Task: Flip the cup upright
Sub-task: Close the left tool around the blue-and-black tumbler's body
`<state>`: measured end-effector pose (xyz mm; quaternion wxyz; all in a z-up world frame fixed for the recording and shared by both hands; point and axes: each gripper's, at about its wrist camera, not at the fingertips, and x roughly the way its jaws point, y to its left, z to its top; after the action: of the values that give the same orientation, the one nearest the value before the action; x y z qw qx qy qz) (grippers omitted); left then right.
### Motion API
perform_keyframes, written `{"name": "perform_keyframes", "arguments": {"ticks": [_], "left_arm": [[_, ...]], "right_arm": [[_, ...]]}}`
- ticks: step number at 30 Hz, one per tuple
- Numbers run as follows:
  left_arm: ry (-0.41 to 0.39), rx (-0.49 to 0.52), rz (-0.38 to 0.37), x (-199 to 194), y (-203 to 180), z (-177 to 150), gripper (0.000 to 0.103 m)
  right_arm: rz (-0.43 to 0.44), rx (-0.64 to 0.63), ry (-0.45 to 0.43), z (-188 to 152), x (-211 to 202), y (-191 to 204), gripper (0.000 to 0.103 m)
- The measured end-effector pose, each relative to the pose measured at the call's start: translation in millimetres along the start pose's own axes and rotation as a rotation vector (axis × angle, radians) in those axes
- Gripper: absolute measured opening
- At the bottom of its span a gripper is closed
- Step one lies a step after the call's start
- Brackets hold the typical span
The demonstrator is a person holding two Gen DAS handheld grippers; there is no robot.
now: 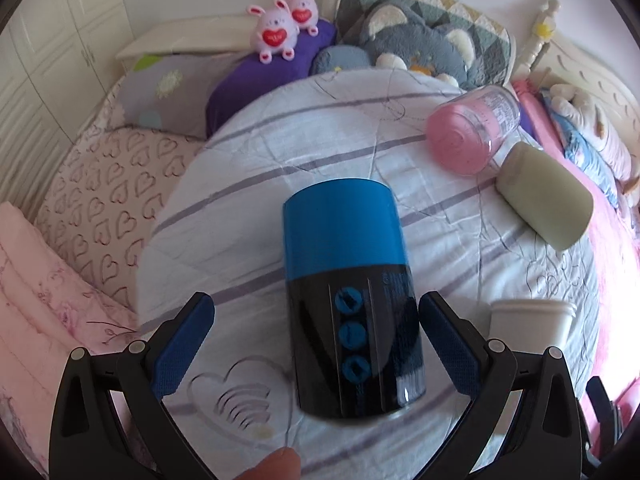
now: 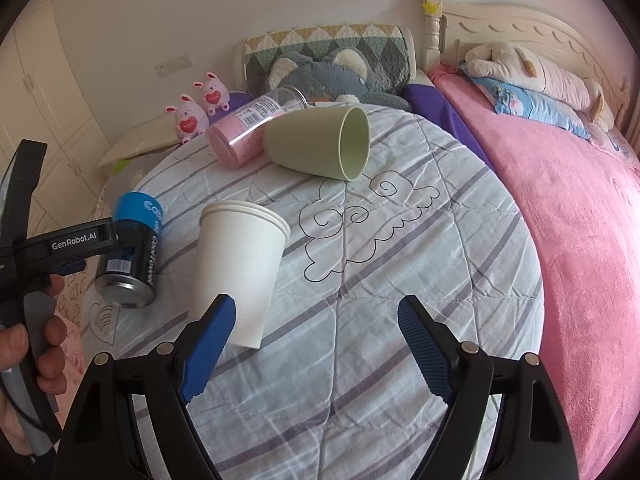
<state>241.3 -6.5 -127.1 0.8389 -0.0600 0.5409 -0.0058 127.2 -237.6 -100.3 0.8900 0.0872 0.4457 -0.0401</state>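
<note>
Judging progress: nothing is upright yet; all 4 containers I can see lie on their sides on the bed [image 2: 400,280], so the flip itself is all still to do.
Left tool: my left tool [image 1: 316,340] is spread wide around the blue-and-black cup [image 1: 352,300]; its right pad looks at or very near the cup's side, while its left pad stands apart from it. It holds nothing.
Right tool: my right tool [image 2: 316,344] is also wide and holds nothing, hovering over the quilt with its left finger in front of the white paper cup [image 2: 240,264].
Task thing: the blue-and-black cup lies on its side at the left part of the quilt, blue end away from me in the left wrist view.
What is left: closing on it, lifting, turning it and standing it up.
Neighbours: the white paper cup lies just beside it; the green cup [image 2: 320,142] and the pink jar [image 2: 244,132] lie touching each other, well apart toward the pillows.
In the way: nothing blocks the grasp, I judge, but the soft, rumpled quilt may let a stood cup tip over.
</note>
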Motion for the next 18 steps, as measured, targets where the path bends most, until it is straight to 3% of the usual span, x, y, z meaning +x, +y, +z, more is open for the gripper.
{"name": "perform_keyframes", "arguments": {"ticks": [7,13,18], "left_arm": [[0.047,-0.002,0.001,24.9,-4.3,6.8,0.102],[0.035,0.034,-0.045,23.9,-7.2,7.7,0.073],[0.037,0.060,-0.068,20.2,-8.2,3.2,0.073]], "right_arm": [[0.003,0.014,0.017,1.5,11.4,-6.6,0.084],[-0.003,0.026,0.019,2.5,12.6,-12.1,0.084],[0.000,0.027,0.014,-0.7,7.5,-10.1,0.084]]}}
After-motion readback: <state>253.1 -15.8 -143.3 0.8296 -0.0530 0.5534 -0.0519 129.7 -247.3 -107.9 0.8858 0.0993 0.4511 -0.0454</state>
